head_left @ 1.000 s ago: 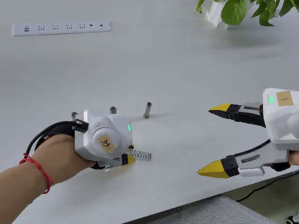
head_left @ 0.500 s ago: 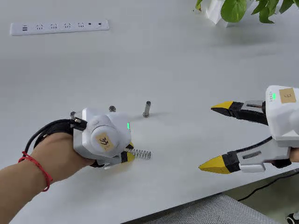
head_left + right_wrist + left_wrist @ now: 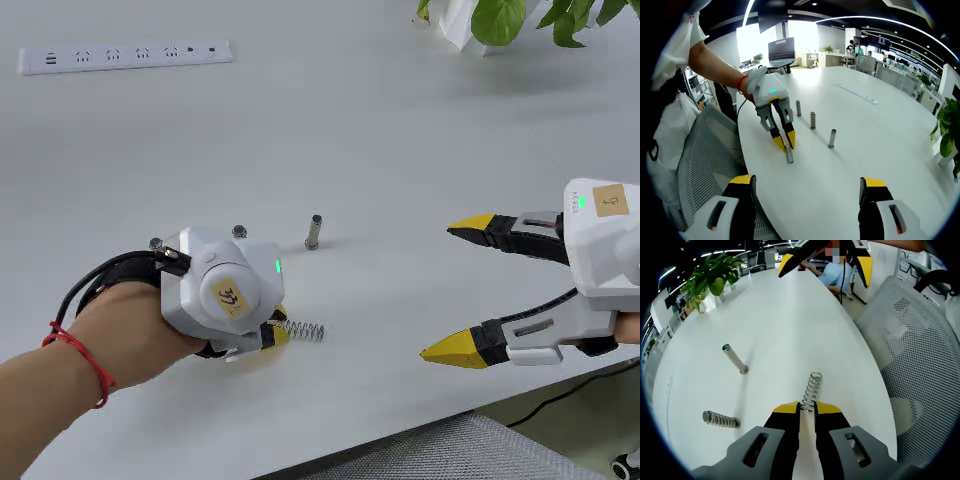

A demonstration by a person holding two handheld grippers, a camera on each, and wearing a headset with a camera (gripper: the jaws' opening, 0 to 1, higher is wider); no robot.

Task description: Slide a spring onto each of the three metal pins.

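Now the last spring is gripped by one end, flat on the table

Left gripper (image 3: 807, 409) has its jaws nipped narrow on the near end of the spring (image 3: 812, 389), which lies on the table (image 3: 350, 130) near the bare pin (image 3: 734, 358); the far end is free, likely so it can go over the pin's top. A sprung pin (image 3: 798, 108) and its sprung neighbour (image 3: 812, 120) stand alongside. Right gripper (image 3: 458, 290) hovers well apart, jaws wide and empty, probably on standby

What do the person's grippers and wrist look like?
The left gripper and right gripper have white housings, black jaws, yellow tips, a green light and a tan sticker. A black cable loops behind the left one; a red string bracelet rings that wrist.
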